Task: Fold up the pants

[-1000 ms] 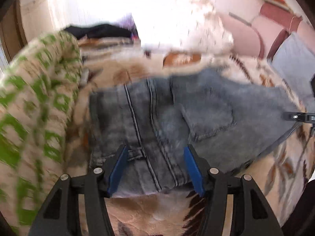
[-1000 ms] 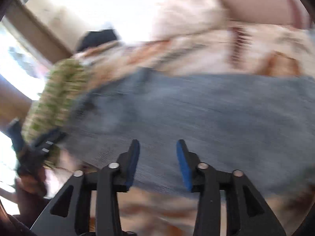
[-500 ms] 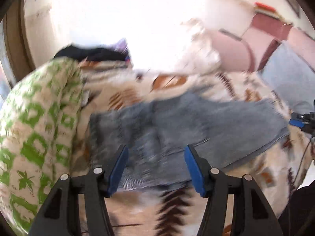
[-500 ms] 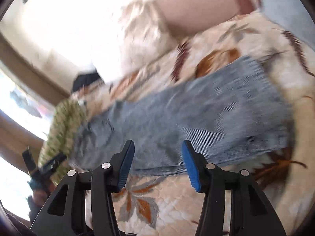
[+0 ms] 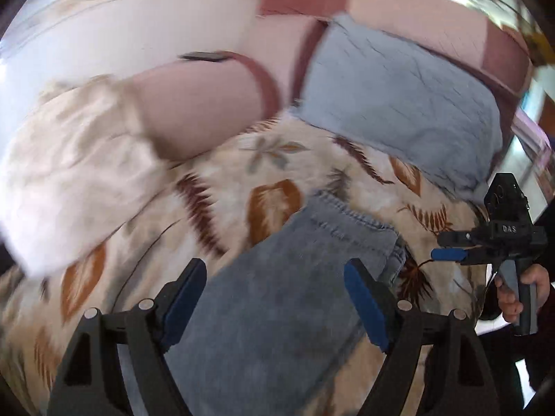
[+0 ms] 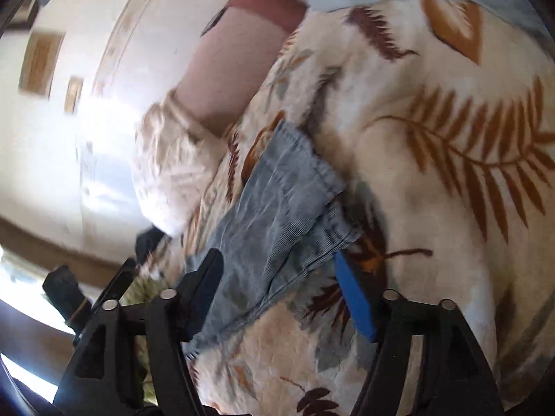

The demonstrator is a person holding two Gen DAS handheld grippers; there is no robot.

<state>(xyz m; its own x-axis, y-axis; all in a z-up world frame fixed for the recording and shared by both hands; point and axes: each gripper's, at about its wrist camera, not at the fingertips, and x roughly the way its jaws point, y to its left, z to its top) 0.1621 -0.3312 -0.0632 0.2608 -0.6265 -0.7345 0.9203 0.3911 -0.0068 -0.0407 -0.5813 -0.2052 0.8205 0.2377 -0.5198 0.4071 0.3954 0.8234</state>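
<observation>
Grey-blue denim pants [image 5: 295, 294] lie flat on a leaf-patterned blanket [image 5: 222, 180]; their hem end points away from me. My left gripper [image 5: 274, 298] is open and empty, hovering over the leg part. My right gripper [image 6: 277, 277] is open, its jaws either side of the hem corner of the pants [image 6: 277, 208], close to the cloth. It also shows in the left wrist view [image 5: 447, 253], right of the hem, held by a hand.
A blue-grey pillow [image 5: 399, 104] leans on the pink headboard [image 5: 416, 10] behind the hem. A pink bolster [image 5: 208, 104] and a cream cloth [image 5: 76, 166] lie at the left.
Both grippers have swung from the waistband end along the pants to the hem end. The right gripper has come close to the hem corner. Both stay open.
</observation>
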